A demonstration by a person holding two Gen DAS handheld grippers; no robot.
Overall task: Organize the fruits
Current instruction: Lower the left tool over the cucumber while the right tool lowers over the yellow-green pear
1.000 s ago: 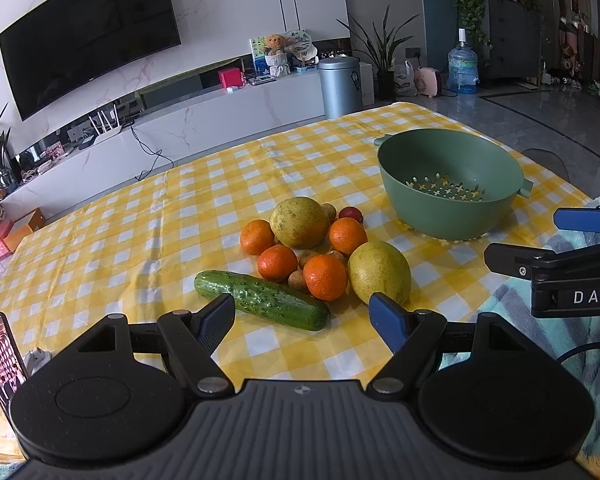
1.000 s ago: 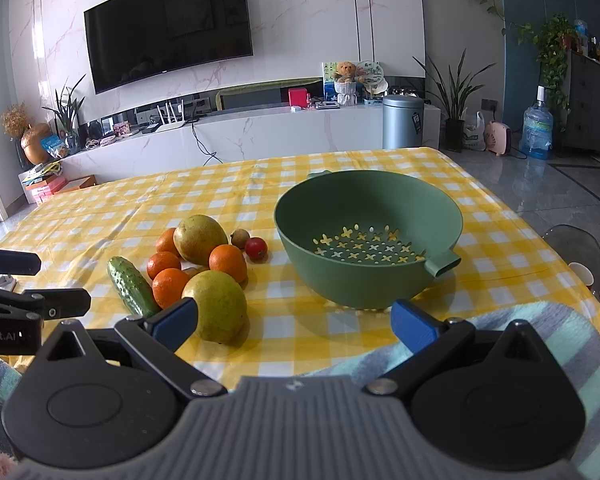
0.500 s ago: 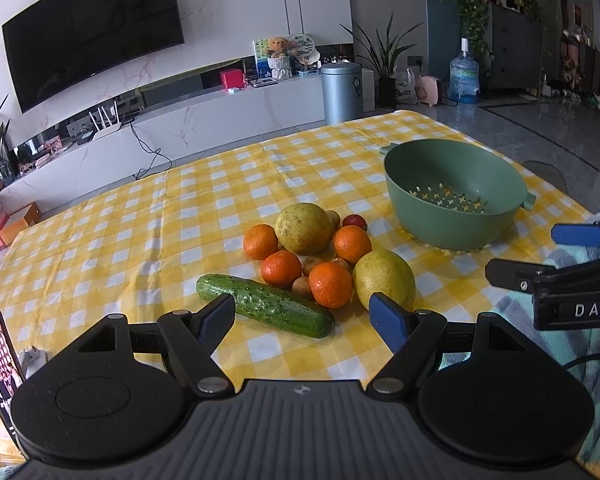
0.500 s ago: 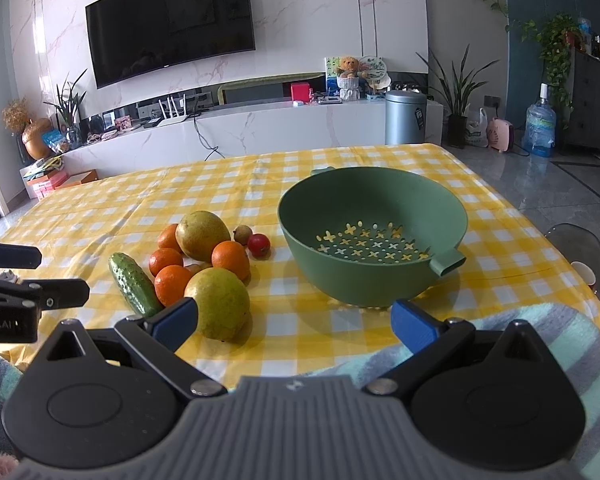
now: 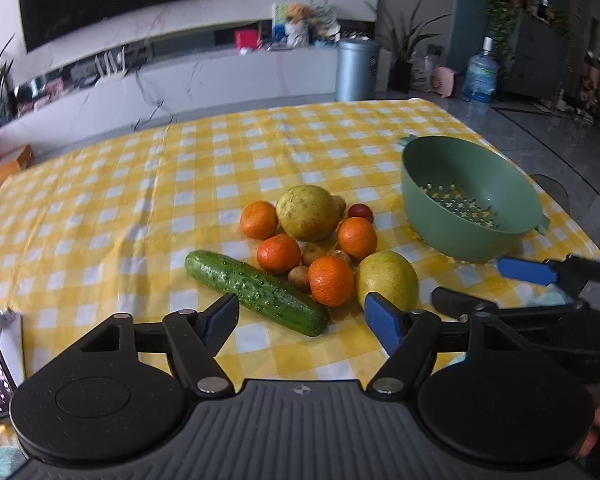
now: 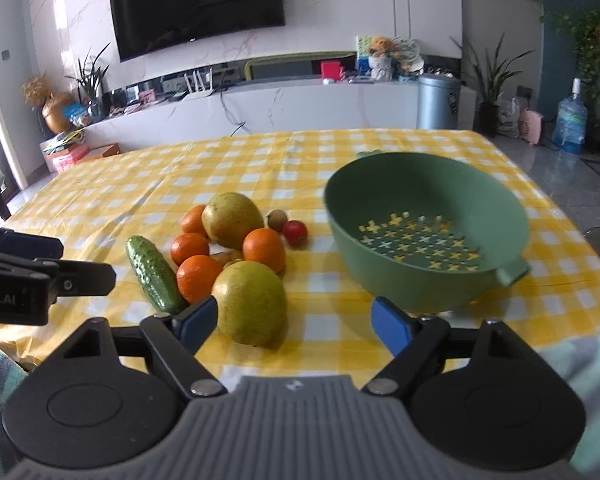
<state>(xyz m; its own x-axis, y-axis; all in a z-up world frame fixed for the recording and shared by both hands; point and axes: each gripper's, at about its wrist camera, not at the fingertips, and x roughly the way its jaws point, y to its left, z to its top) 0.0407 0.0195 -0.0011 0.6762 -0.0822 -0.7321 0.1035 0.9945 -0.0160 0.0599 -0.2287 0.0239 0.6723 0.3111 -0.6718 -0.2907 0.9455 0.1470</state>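
While both tools are hanging over the near table edge, the left gripper (image 5: 300, 314) and right gripper (image 6: 294, 322) are standing spread with nothing between the pads; both have just been closing a little. The fruit pile is sitting left of the green colander (image 6: 424, 240), which is empty. The nearest pear (image 6: 250, 306) is lying just ahead of the right gripper, touching an orange (image 6: 198, 278); the cucumber (image 5: 256, 298) is lying just ahead of the left gripper, at the pile's far side from the colander. Step in hand looks like the first approach. Advice: the right tool should be straddling the pear across its narrow width, coming from above so a finger isn't nudging the orange, closing gently since it is round and may roll. Leave the cucumber: not fruit, probably.
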